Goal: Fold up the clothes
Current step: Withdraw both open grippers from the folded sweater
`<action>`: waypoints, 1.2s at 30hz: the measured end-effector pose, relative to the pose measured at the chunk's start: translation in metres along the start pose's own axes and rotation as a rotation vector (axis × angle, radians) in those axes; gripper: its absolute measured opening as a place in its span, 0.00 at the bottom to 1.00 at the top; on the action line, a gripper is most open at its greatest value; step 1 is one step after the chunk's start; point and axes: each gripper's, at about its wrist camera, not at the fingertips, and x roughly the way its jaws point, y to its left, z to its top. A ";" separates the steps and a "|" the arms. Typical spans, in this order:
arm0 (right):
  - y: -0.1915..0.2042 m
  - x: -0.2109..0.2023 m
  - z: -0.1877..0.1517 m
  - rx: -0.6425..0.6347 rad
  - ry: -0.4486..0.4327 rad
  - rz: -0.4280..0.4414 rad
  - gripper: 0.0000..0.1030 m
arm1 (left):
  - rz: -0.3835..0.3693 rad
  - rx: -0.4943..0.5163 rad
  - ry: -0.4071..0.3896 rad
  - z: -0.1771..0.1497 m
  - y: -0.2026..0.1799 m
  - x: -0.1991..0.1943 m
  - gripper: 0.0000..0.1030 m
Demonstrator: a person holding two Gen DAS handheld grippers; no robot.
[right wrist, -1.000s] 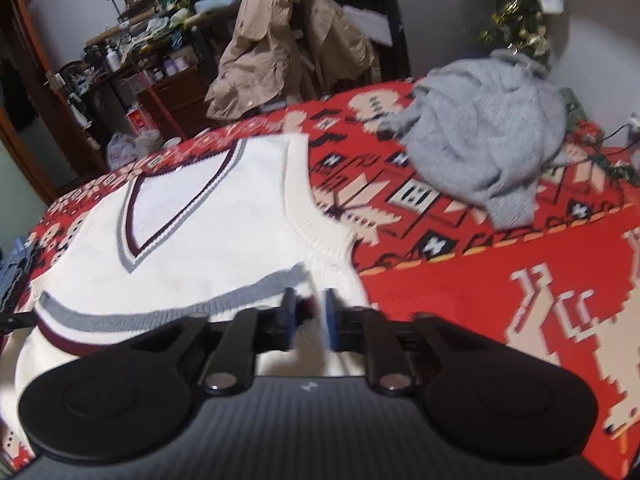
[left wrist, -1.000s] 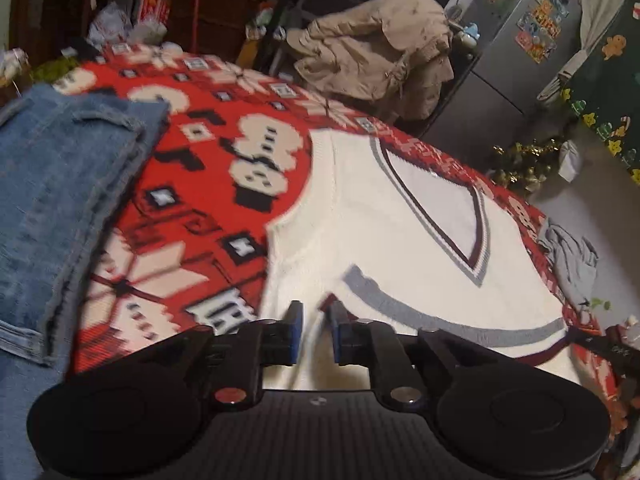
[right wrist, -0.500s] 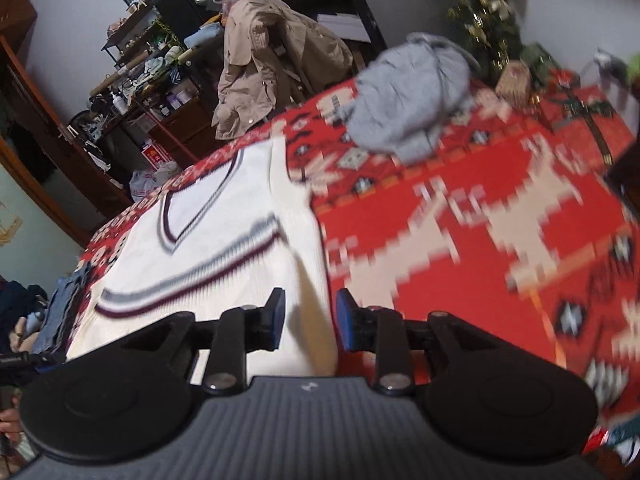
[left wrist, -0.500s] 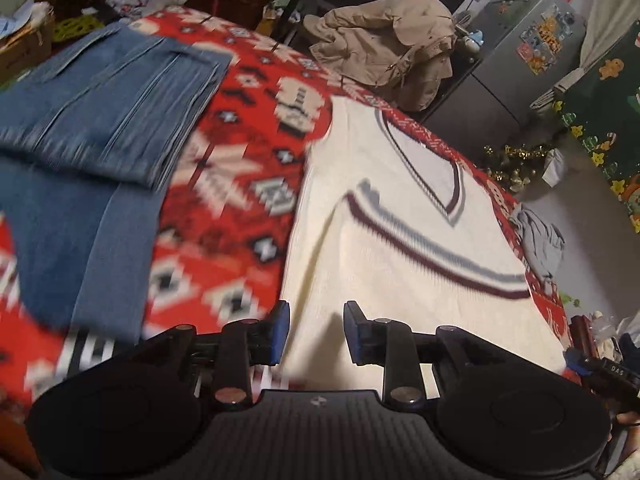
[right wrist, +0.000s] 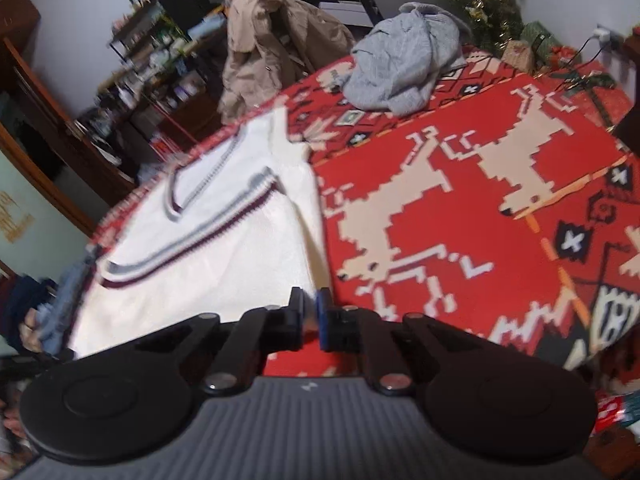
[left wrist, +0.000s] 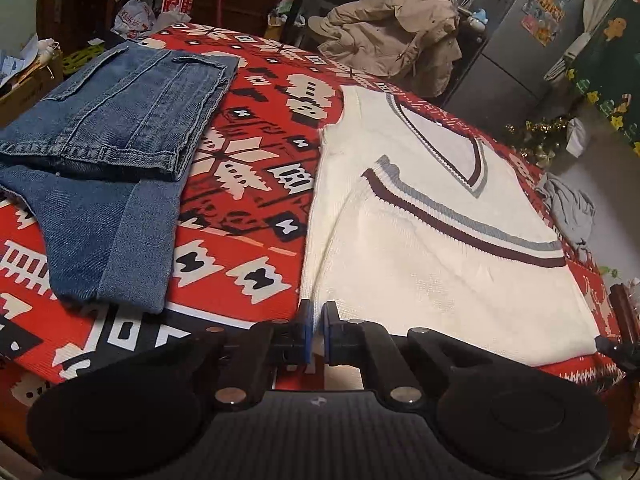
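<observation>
A white knit V-neck vest (left wrist: 432,248) with grey and maroon stripes lies on the red patterned blanket (left wrist: 248,184), its lower part folded up over the chest. My left gripper (left wrist: 315,330) is shut on the vest's near left corner at the fold. In the right wrist view the same vest (right wrist: 224,264) shows, and my right gripper (right wrist: 310,314) is shut on its near right corner.
Folded blue jeans (left wrist: 112,152) lie on the blanket to the left of the vest. A crumpled grey sweater (right wrist: 404,68) sits at the far right of the blanket. A beige jacket (left wrist: 396,36) hangs on a chair behind. The blanket's near edge runs just below the grippers.
Both grippers opened after laying the striped hem up on the chest, pulled back to the near fold edge, and have closed on the vest's near corners.
</observation>
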 end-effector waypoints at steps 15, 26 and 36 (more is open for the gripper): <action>0.084 -0.022 -0.007 -0.245 -0.113 -0.063 0.17 | -0.108 0.072 -0.083 -0.009 -0.077 -0.015 0.08; 0.165 0.040 -0.055 -0.447 -0.064 -0.084 0.17 | -0.104 0.228 -0.048 -0.048 -0.152 0.040 0.09; 0.167 0.045 -0.081 -0.525 -0.063 -0.113 0.21 | -0.150 0.226 -0.077 -0.059 -0.155 0.030 0.21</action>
